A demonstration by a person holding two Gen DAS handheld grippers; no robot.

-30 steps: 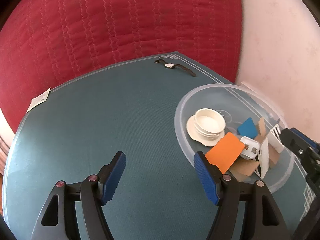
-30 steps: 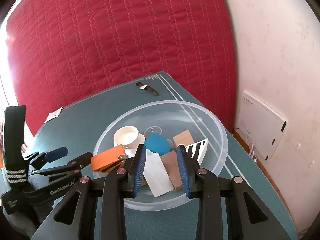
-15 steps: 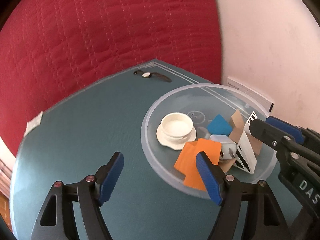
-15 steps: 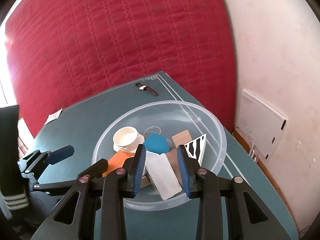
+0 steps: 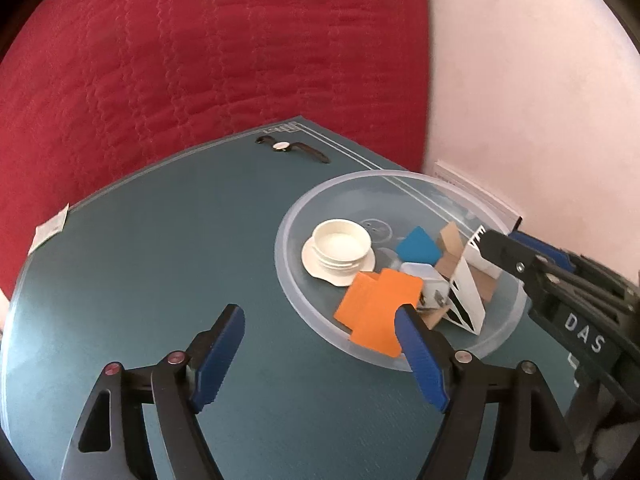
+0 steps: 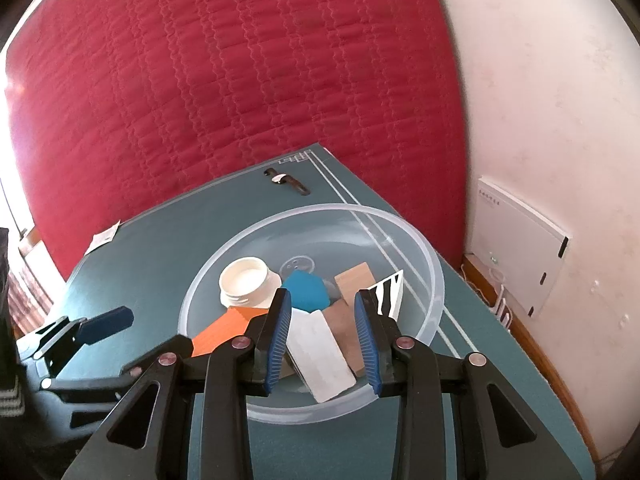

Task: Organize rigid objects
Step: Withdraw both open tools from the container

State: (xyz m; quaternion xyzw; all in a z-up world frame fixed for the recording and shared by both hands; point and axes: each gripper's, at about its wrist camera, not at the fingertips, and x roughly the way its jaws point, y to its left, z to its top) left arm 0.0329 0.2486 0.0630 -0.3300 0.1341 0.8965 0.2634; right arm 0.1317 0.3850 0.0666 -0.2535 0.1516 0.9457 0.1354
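Note:
A clear plastic bowl (image 5: 279,248) (image 6: 436,276) stands on the teal table (image 5: 160,260). In it lie a white cap (image 5: 340,240) (image 6: 244,276), an orange card (image 5: 376,308) (image 6: 224,328), a blue piece (image 5: 418,246) (image 6: 306,290), a white plug (image 5: 424,280), brown board pieces (image 6: 354,278) and a black-and-white striped box (image 5: 466,296) (image 6: 388,290). My left gripper (image 5: 320,316) hovers at the bowl's near-left rim, its jaws opening with nothing between them. My right gripper (image 6: 322,300) (image 5: 500,242) hangs over the bowl with its jaws narrowly apart. A white flat piece (image 6: 320,348) shows below the gap, untouched by the pads.
A wristwatch (image 5: 292,148) (image 6: 288,182) lies at the table's far corner. A paper tag (image 5: 50,232) (image 6: 104,236) sits at the left edge. A red quilted mattress leans behind the table. A white wall box (image 6: 520,248) hangs low to the right.
My left gripper has swung right toward the bowl, drawn back from its rim, and spread its jaws wider. The right gripper has kept still.

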